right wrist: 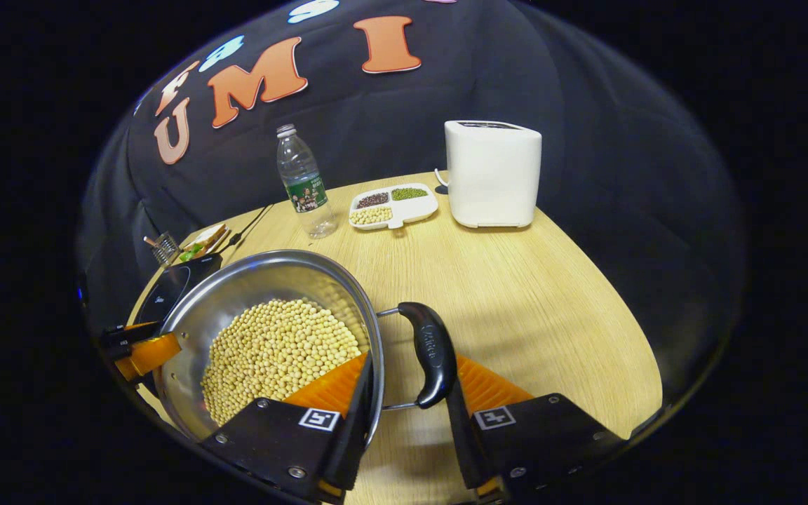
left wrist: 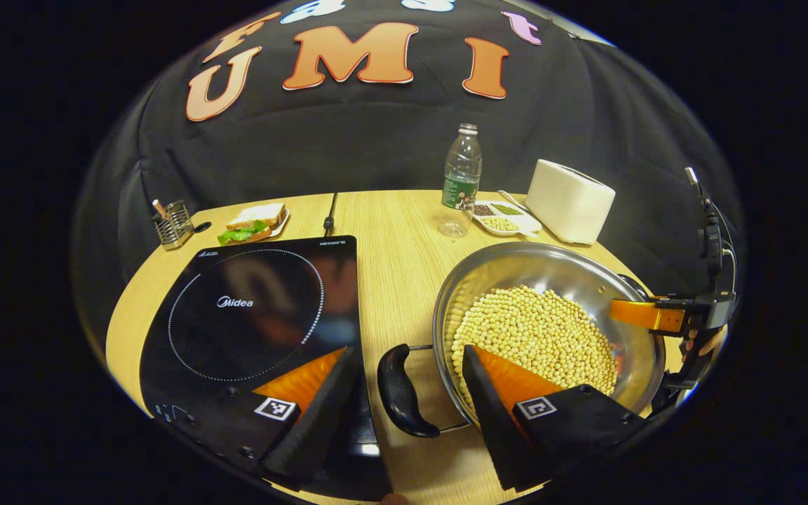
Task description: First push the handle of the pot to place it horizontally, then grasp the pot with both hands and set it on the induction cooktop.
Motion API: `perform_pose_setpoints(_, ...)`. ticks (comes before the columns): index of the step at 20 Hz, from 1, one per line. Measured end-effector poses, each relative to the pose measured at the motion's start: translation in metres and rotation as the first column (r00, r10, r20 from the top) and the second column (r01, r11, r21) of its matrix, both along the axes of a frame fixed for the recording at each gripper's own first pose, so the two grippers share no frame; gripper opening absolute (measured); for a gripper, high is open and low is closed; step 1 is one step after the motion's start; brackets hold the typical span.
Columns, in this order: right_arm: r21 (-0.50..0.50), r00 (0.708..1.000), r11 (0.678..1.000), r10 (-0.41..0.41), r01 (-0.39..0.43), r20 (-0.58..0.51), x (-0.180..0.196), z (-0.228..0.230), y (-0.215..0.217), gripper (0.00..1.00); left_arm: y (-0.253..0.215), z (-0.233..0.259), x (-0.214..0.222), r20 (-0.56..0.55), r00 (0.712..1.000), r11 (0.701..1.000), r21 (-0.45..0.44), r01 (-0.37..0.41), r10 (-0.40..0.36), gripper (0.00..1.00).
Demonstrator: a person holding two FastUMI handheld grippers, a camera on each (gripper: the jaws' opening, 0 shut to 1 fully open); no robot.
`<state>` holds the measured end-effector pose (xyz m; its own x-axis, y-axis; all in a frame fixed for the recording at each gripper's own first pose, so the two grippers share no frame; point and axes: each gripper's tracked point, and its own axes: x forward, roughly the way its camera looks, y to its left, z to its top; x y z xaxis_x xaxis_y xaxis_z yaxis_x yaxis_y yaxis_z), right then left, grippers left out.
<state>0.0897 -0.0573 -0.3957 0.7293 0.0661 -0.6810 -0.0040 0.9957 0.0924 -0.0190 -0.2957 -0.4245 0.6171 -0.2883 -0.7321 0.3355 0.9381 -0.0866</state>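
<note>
We hold both grippers released: left gripper straddling pot near handle; right gripper straddling far handle.

Staged kitchen booth, black cloth wall (draped), induction cooktop, toaster

Surface finishes, pot station
Pot showing polished metal; its handle looking glossy black plastic; cooktop reflecting like glass; table showing matt woodgrain.

The right tongs stand open around the pot's black handle; the steel pot of soybeans sits on the counter.
</note>
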Motion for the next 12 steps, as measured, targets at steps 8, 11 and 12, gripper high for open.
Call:
perform_pose_setpoints(8,0.023,0.999,0.999,-0.033,0.033,0.006,-0.001,0.001,-0.006,0.47,-0.012,-0.014,-0.008,-0.104,0.993,0.997,0.033,0.067,-0.063,0.82)
perform_pose_setpoints(11,0.025,0.998,0.998,-0.062,0.062,0.009,-0.007,0.002,-0.011,0.47,-0.016,-0.019,0.0,-0.109,0.993,0.998,0.039,0.057,-0.053,0.68)
perform_pose_setpoints(12,0.029,0.997,0.997,-0.075,0.075,0.004,-0.008,0.003,-0.011,0.46,-0.018,-0.018,0.001,-0.11,0.993,0.998,0.036,0.048,-0.044,0.7)
